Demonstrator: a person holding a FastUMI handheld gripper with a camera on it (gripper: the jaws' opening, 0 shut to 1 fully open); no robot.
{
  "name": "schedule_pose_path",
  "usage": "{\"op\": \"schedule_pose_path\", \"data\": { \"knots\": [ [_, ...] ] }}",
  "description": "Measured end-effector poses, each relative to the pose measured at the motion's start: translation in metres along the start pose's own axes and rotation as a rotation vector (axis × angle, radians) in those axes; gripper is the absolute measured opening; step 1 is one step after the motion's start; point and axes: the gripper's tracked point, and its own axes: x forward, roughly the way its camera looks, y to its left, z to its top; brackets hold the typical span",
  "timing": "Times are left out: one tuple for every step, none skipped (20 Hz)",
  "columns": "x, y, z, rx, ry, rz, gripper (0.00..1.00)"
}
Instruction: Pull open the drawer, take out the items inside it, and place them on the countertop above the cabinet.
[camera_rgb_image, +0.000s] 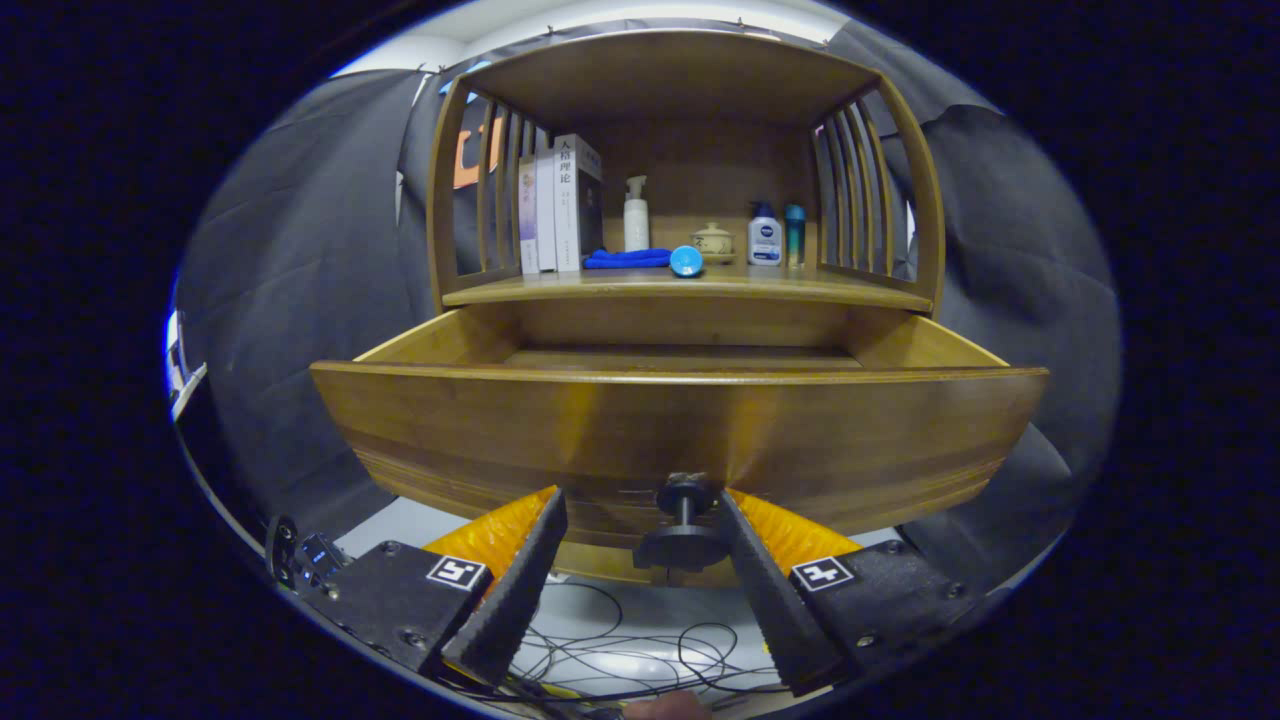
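The wooden drawer (680, 420) stands pulled out of the cabinet, its front panel close ahead of me. Its dark round knob (685, 545) lies between my fingers, close against the right one and well apart from the left one. My gripper (640, 497) is open, with the tips just short of the drawer front. Over the panel's top edge I see a strip of the drawer's floor (680, 357) at the back; the panel hides the near part. On the countertop (690, 287) above lie a folded blue cloth (628, 259) and a blue round object (686, 261).
The countertop shelf also holds upright books (560, 205), a white pump bottle (636, 215), a small lidded ceramic pot (712, 241), a white lotion bottle (765, 235) and a teal bottle (794, 234). Slatted side rails (855, 190) flank it. Loose cables (630, 650) lie on the floor below.
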Motion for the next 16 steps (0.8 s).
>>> {"op": "schedule_pose_path", "data": {
  "knots": [
    [0.003,0.000,0.003,-0.001,-0.010,-0.009,0.96],
    [0.008,-0.001,0.011,-0.002,-0.030,-0.021,0.96],
    [0.011,-0.002,0.020,-0.008,-0.061,-0.036,0.96],
    [0.015,-0.005,0.034,-0.026,-0.108,-0.067,0.96],
    [0.020,-0.007,0.045,-0.055,-0.152,-0.091,0.96],
    [0.023,-0.008,0.052,-0.089,-0.148,-0.107,0.96],
    [0.026,-0.007,0.054,-0.107,-0.158,-0.115,0.96],
    [0.032,-0.008,0.056,-0.111,-0.158,-0.118,0.97],
    [0.038,-0.008,0.058,-0.111,-0.163,-0.120,0.98],
    [0.039,-0.007,0.058,-0.108,-0.163,-0.122,1.00],
    [0.043,-0.008,0.059,-0.109,-0.167,-0.126,1.00],
    [0.047,-0.009,0.060,-0.111,-0.167,-0.133,1.00],
    [0.053,-0.009,0.063,-0.109,-0.170,-0.138,1.00],
    [0.058,-0.009,0.065,-0.112,-0.170,-0.143,1.00],
    [0.064,-0.010,0.067,-0.110,-0.171,-0.146,1.00],
    [0.069,-0.009,0.070,-0.108,-0.173,-0.147,1.00]
  ]
}}
